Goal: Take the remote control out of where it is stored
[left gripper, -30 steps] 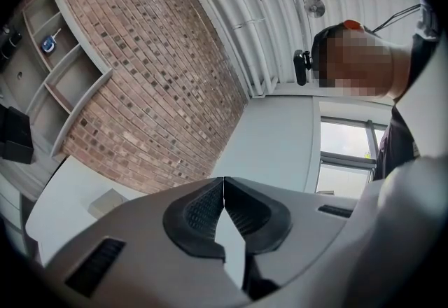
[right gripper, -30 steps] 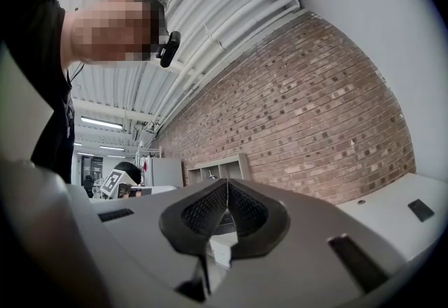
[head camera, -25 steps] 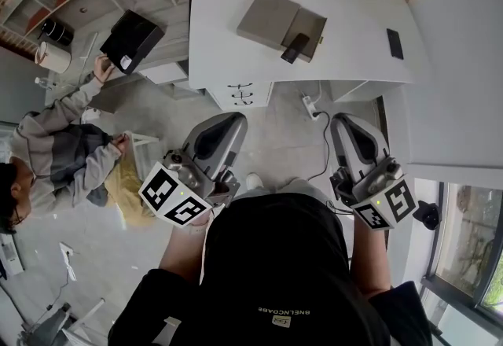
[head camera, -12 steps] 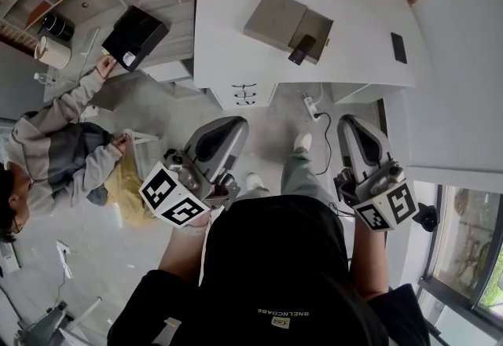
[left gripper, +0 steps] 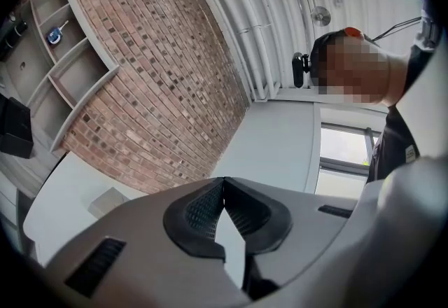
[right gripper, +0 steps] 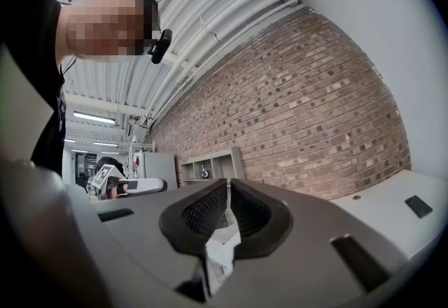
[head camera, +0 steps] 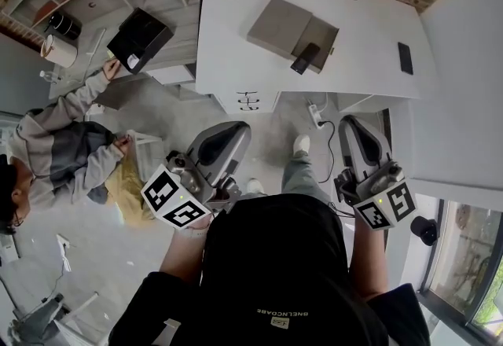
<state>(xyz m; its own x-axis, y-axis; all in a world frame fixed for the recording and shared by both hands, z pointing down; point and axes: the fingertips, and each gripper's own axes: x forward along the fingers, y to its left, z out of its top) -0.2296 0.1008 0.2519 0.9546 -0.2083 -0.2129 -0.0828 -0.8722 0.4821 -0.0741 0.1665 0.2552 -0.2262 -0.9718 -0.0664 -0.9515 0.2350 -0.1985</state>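
Lying slantwise in the open box (head camera: 277,24) on the desk (head camera: 228,38), the remote control (head camera: 305,58) is well ahead of both grippers. The left gripper (head camera: 234,129) and right gripper (head camera: 352,123) are closed and empty, and the right looks slightly nearer.

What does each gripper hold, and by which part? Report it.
Nothing is held: the left gripper and the right gripper are both shut and empty.

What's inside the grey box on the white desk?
A dark remote control lies in the open end of the grey box. The lid covers the rest of the box, so anything under it is hidden.
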